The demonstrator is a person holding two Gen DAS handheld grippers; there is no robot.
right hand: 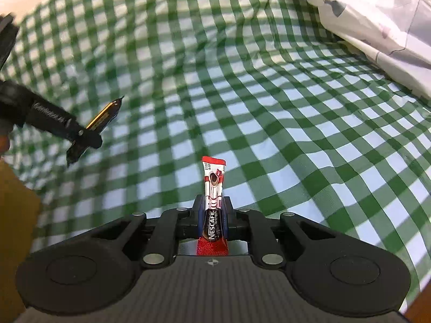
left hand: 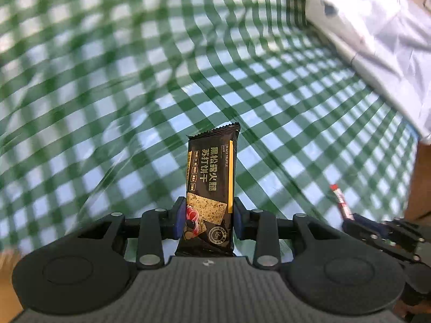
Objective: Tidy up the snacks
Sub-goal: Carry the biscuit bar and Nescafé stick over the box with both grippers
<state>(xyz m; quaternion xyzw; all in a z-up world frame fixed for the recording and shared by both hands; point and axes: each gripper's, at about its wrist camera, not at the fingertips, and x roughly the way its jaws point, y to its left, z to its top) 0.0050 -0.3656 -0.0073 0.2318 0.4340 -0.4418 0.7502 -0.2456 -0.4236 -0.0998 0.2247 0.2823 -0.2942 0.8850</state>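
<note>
A black cracker packet (left hand: 210, 185) with gold print stands upright between the blue pads of my left gripper (left hand: 209, 216), which is shut on its lower half, above the green-checked cloth (left hand: 134, 80). A red and white Nescafe coffee stick (right hand: 213, 188) is pinched in my right gripper (right hand: 214, 210), its top pointing away from me. In the right wrist view the left gripper (right hand: 83, 134) shows at the left, with the cracker packet (right hand: 103, 115) seen edge-on. In the left wrist view the right gripper (left hand: 353, 219) shows at the lower right, holding the coffee stick (left hand: 340, 200).
A white crumpled plastic bag (left hand: 377, 40) lies at the upper right on the cloth, also seen as the bag (right hand: 377, 13) in the right wrist view. Brown table surface (right hand: 16, 202) shows past the cloth's left edge. A brown board (left hand: 423, 177) stands at the right edge.
</note>
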